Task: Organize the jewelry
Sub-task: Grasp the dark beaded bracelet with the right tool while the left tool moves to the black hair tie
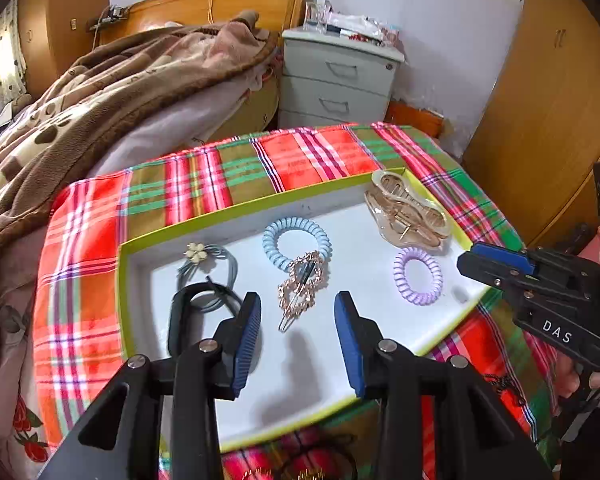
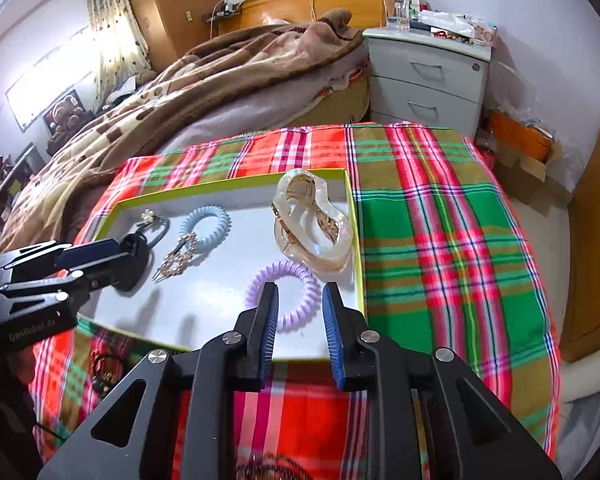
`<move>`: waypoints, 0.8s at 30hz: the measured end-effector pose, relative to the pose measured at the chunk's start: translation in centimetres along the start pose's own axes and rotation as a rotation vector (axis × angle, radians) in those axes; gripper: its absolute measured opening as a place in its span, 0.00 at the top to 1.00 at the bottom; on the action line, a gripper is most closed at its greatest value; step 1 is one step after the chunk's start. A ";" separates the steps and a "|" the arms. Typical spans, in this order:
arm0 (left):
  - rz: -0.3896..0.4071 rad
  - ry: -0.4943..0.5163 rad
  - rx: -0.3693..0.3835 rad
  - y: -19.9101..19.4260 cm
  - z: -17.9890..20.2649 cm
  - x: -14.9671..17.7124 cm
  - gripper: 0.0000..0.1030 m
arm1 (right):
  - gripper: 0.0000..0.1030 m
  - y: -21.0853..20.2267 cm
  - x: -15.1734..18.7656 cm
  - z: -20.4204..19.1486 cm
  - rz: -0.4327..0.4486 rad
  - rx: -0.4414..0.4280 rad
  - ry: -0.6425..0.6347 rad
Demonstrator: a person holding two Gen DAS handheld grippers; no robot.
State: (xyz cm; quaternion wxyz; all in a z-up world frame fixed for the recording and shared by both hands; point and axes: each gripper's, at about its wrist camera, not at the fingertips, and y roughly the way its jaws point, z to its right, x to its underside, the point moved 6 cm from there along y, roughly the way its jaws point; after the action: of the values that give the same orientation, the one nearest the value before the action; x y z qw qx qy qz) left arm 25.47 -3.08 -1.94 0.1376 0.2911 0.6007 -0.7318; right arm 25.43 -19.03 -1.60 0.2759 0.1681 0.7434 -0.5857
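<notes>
A shallow white tray with a lime rim (image 1: 260,202) (image 2: 224,182) lies on a plaid cloth. In it lie a clear claw clip (image 1: 410,210) (image 2: 312,220), a blue spiral hair tie (image 1: 296,240) (image 2: 206,222), a gold barrette (image 1: 300,284) (image 2: 178,256), a purple spiral hair tie (image 1: 418,276) (image 2: 296,280), a grey hair tie with a flower (image 1: 208,268) (image 2: 152,220) and a black clip (image 1: 182,320) (image 2: 134,258). My left gripper (image 1: 298,322) (image 2: 100,256) is open and empty above the tray's near part. My right gripper (image 2: 300,308) (image 1: 476,258) is open and empty over the tray's near right corner.
The plaid cloth (image 2: 440,220) covers the table. More hair accessories lie on the cloth in front of the tray (image 1: 312,468) (image 2: 104,368). A bed with a brown blanket (image 1: 100,100) is at the left, a grey nightstand (image 1: 336,76) behind, a wooden wardrobe (image 1: 548,100) at the right.
</notes>
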 end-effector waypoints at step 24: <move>0.030 -0.159 -0.041 -5.5 -4.1 7.7 0.57 | 0.62 -2.7 10.0 1.5 -0.094 -0.028 0.107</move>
State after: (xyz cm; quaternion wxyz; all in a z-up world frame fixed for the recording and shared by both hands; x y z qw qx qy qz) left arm 17.41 3.35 -2.50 0.2017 0.2381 0.5984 -0.7379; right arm 16.28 -21.89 -5.76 0.2101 0.1603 0.7724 -0.5776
